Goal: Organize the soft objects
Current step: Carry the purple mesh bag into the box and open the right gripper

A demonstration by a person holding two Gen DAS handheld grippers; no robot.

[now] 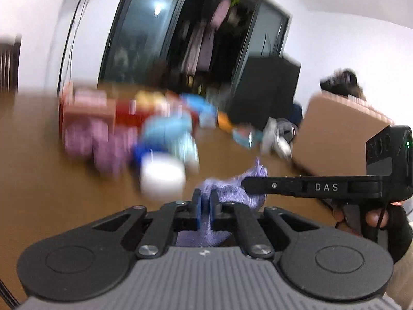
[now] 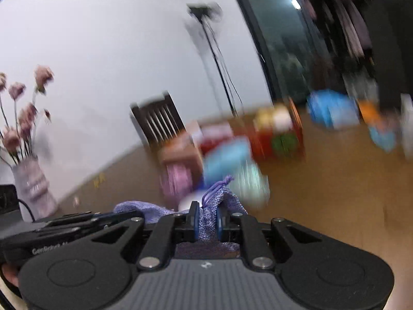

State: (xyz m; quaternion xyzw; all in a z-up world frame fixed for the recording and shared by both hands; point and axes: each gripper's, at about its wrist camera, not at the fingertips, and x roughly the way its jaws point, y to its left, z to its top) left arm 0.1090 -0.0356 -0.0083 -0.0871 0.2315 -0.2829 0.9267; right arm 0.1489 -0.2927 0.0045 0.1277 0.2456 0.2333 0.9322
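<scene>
Both grippers pinch one lilac knitted drawstring pouch [image 1: 233, 190], held above the brown table [image 1: 38, 180]. Left gripper [image 1: 205, 205]: blue pads pressed onto the fabric. Right gripper [image 2: 207, 222]: clamped on the pouch by its cord. Behind, heavily blurred, probably a pile of coloured soft items [image 1: 134, 129].

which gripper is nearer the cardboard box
Right. The right gripper, shut on the purple cloth, lies just before the cardboard box; the left gripper grips the cloth farther away.
</scene>
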